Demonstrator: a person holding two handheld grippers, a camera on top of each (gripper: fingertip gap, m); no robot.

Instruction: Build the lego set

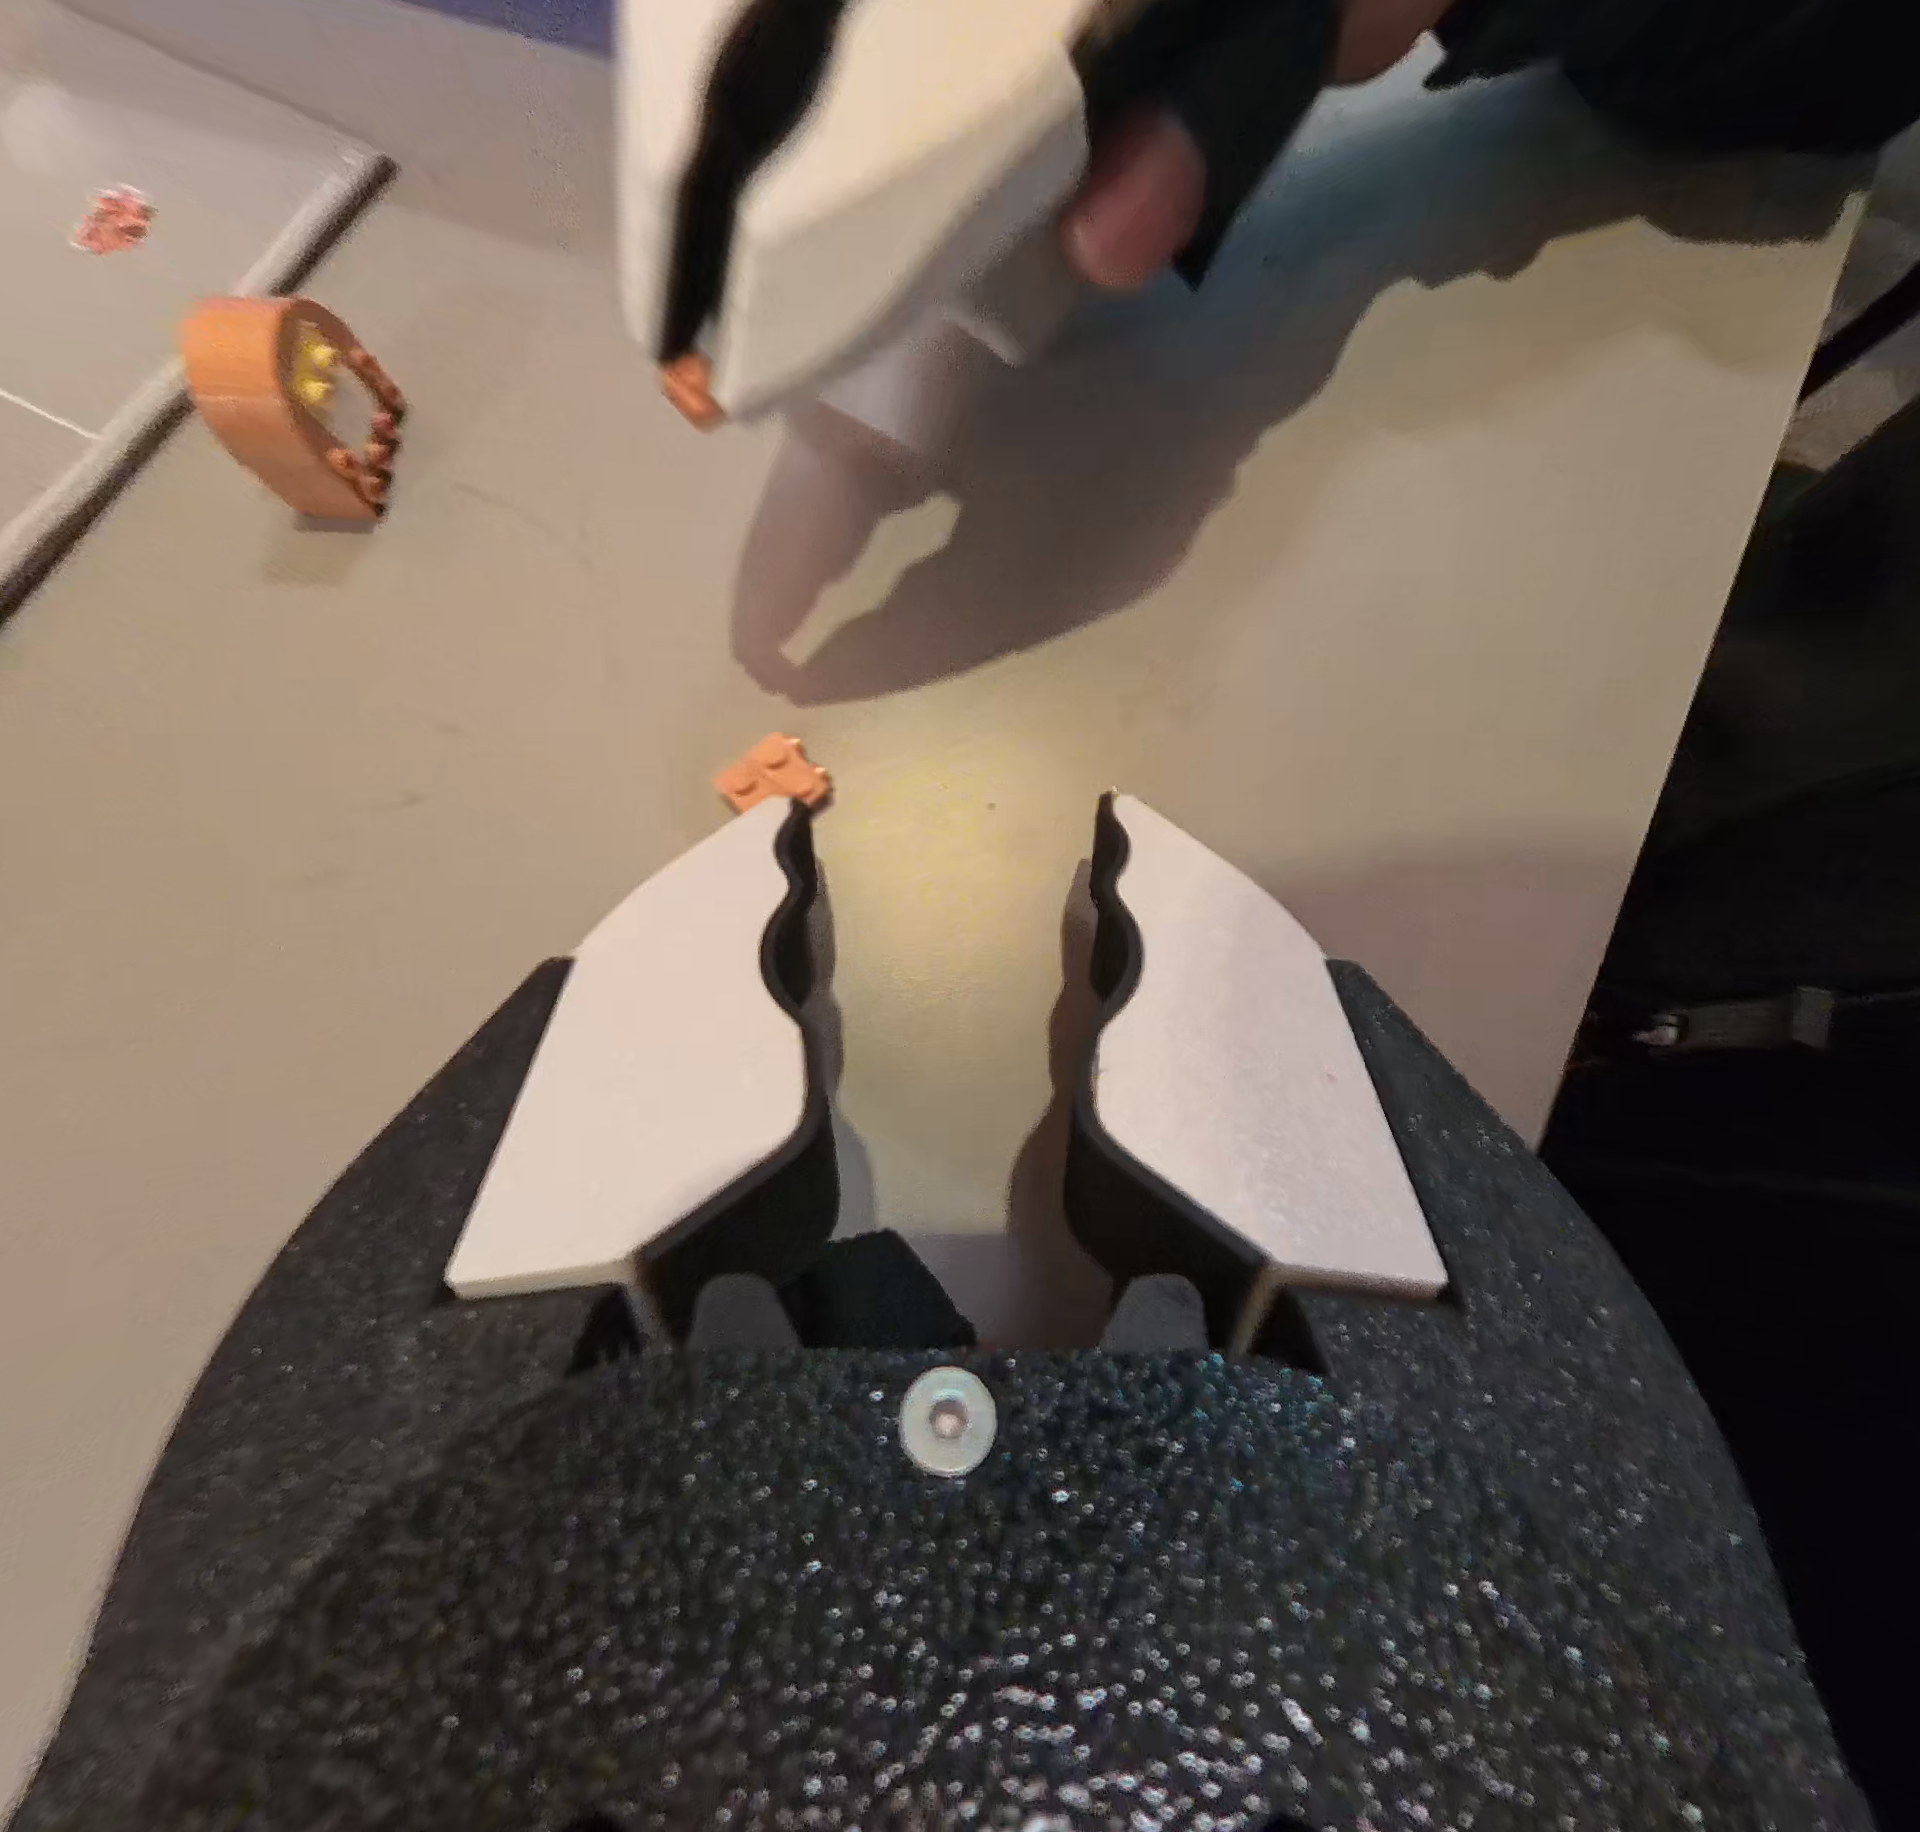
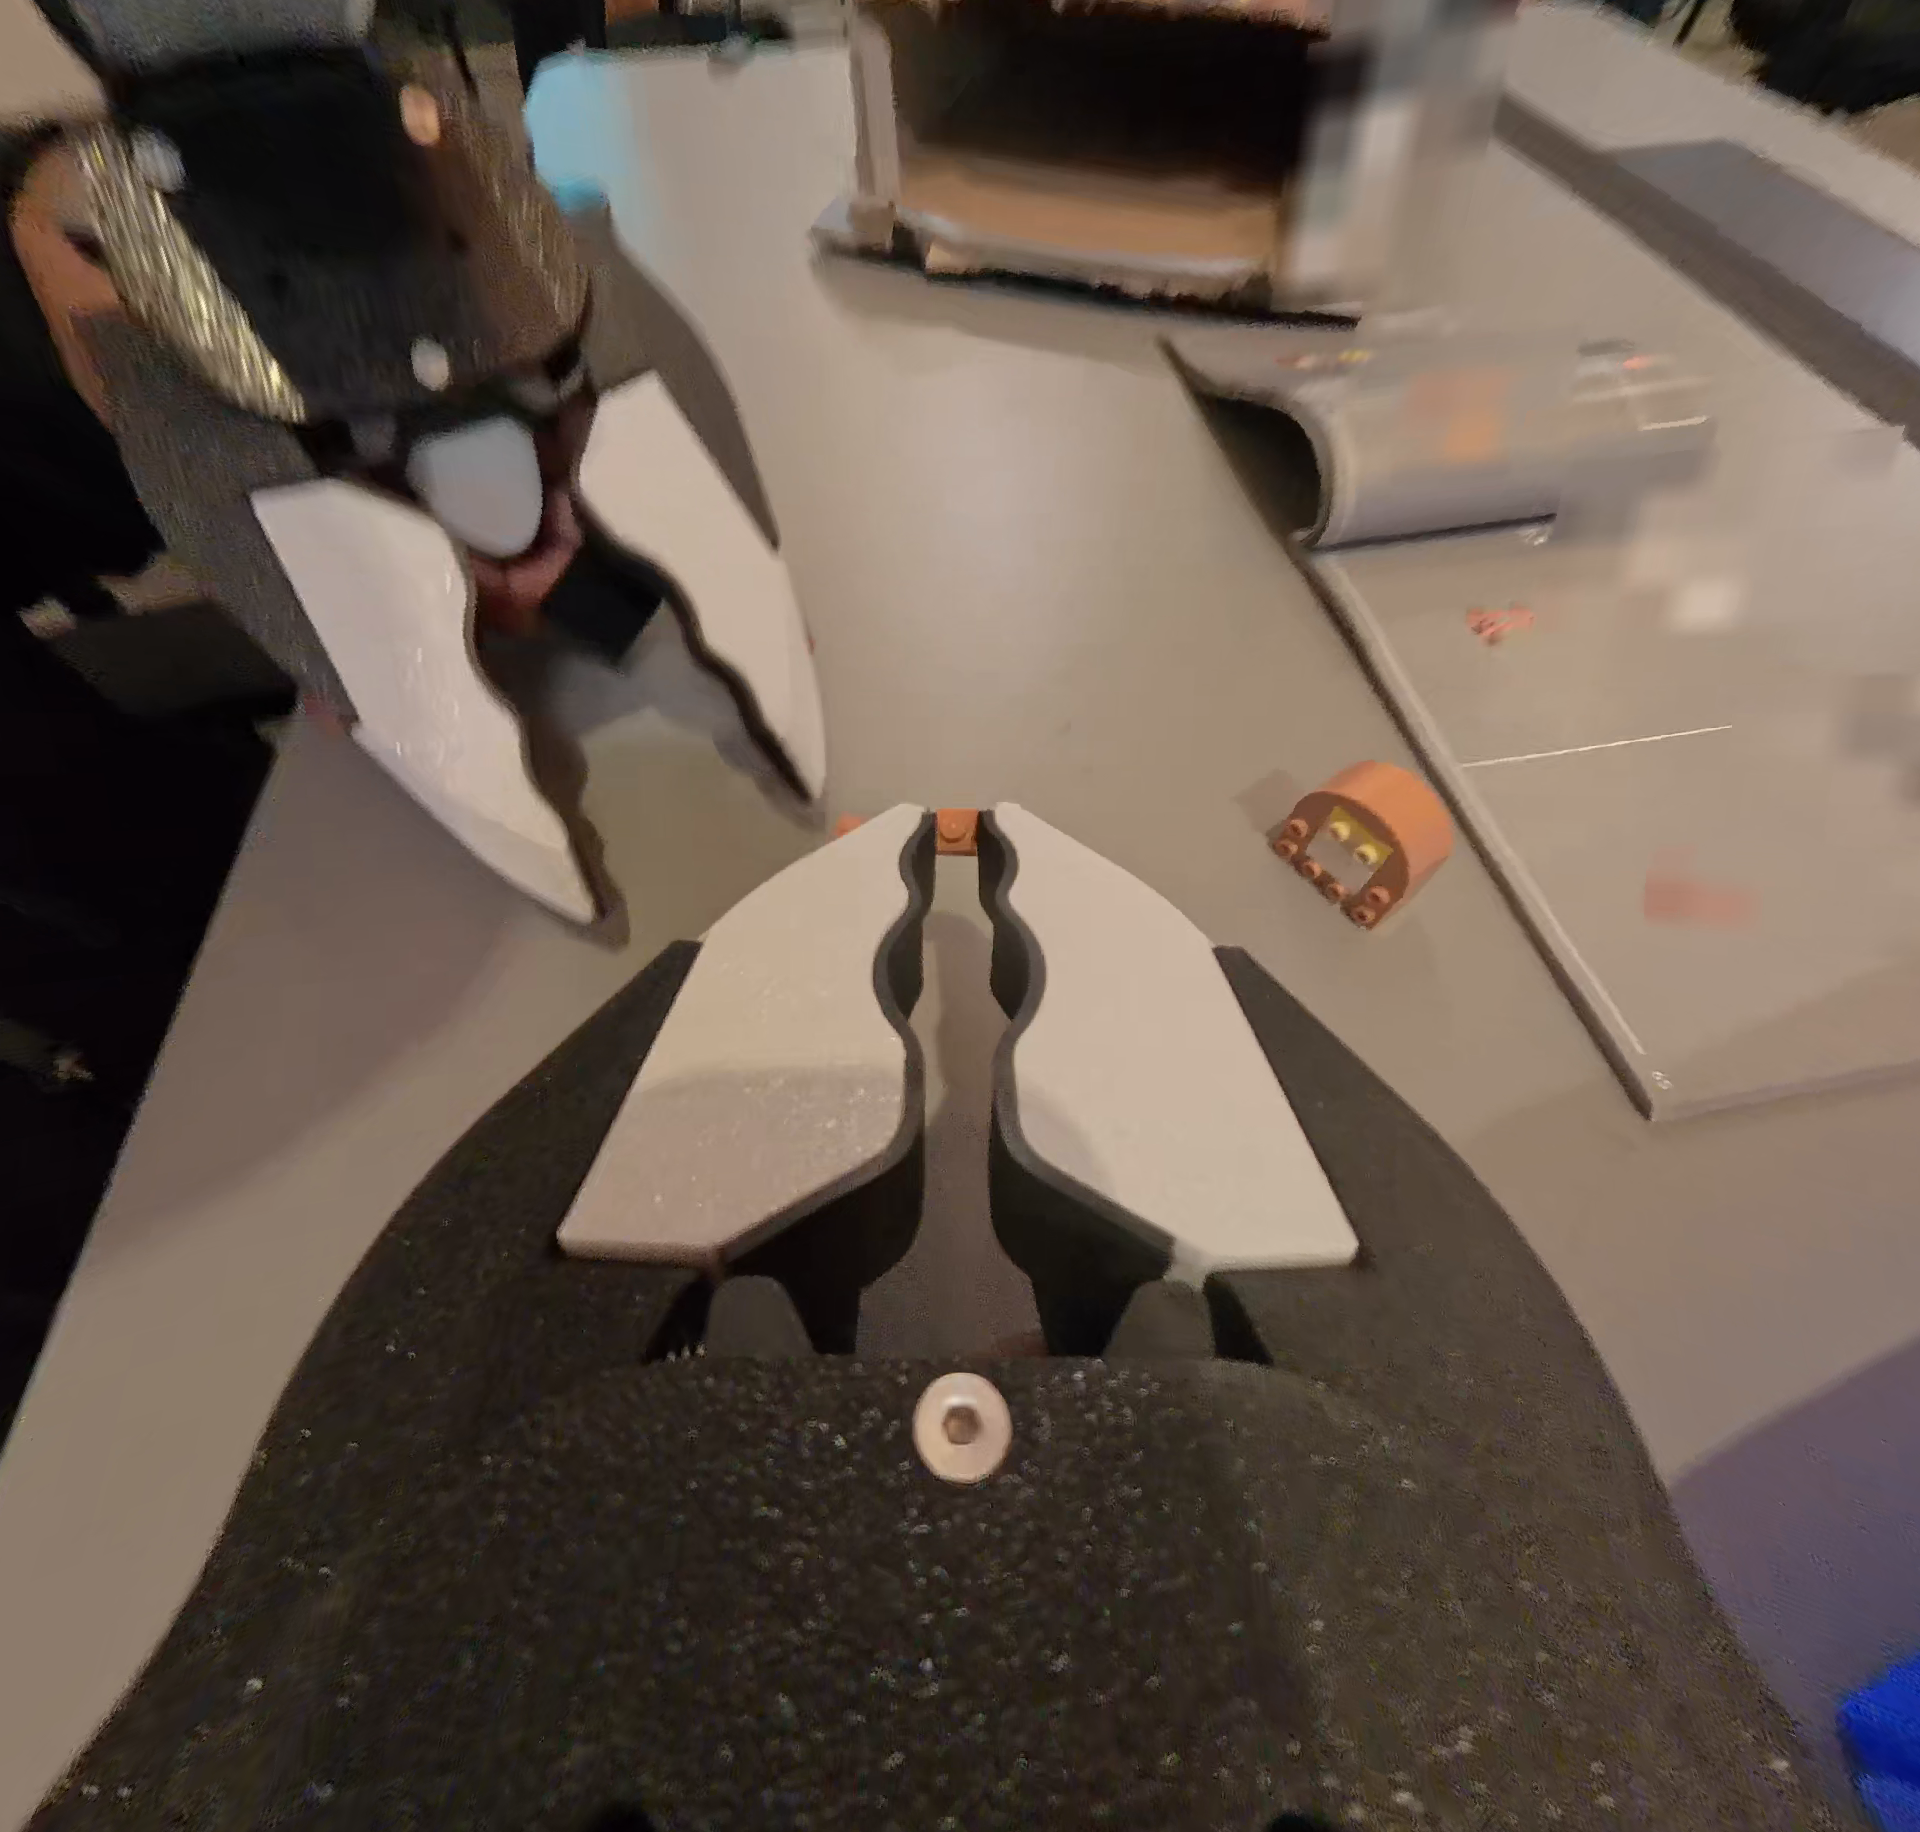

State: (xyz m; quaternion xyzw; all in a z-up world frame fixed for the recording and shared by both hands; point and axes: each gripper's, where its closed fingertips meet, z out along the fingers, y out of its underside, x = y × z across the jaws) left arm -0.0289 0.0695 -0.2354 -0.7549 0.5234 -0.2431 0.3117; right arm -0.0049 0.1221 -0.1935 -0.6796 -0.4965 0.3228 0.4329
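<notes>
Orange brick (image 1: 774, 783) lies on grey table (image 1: 312, 847) (booklet (image 2: 1558, 795) nearby).

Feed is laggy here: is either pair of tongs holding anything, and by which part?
The right tongs pinch a small orange brick by its two opposite sides, at the very fingertips. The left tongs stand open and hold nothing; an orange plate lies on the table past one tip.

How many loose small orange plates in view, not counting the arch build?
2. One small orange plate is pinched at the right tool tips. The other plate lies on the table by the open left tool, at its left fingertip. More may be hidden.
</notes>
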